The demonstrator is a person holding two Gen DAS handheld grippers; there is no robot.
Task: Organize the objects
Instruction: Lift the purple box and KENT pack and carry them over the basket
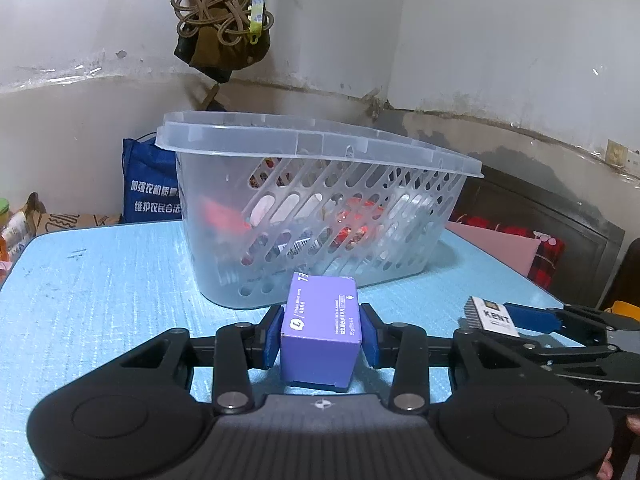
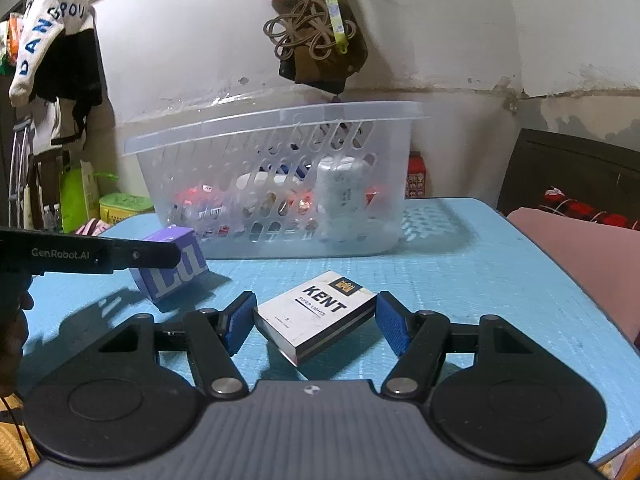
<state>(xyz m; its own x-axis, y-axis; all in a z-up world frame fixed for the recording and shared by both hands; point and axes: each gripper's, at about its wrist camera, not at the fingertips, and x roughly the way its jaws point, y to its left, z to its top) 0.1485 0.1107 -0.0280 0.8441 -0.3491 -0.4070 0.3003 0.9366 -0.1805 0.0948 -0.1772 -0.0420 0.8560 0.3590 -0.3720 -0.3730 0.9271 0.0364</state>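
Observation:
My left gripper [image 1: 320, 330] is shut on a purple box [image 1: 320, 332], its blue pads pressed on both sides, just above the blue table. The box also shows in the right wrist view [image 2: 172, 264], partly behind the left gripper's arm. My right gripper [image 2: 316, 322] is open around a white KENT cigarette pack [image 2: 316, 314] lying flat on the table, with gaps on both sides. The pack also shows in the left wrist view [image 1: 494, 318]. A clear slotted plastic basket [image 1: 320, 216] holding several items stands behind, also in the right wrist view [image 2: 272, 184].
The blue table [image 1: 100, 288] ends at the left and right. A blue bag [image 1: 148, 184] stands behind the basket. Pink and red bedding [image 2: 580, 240] lies right of the table. A knotted cord and bag [image 2: 316, 36] hang on the wall above.

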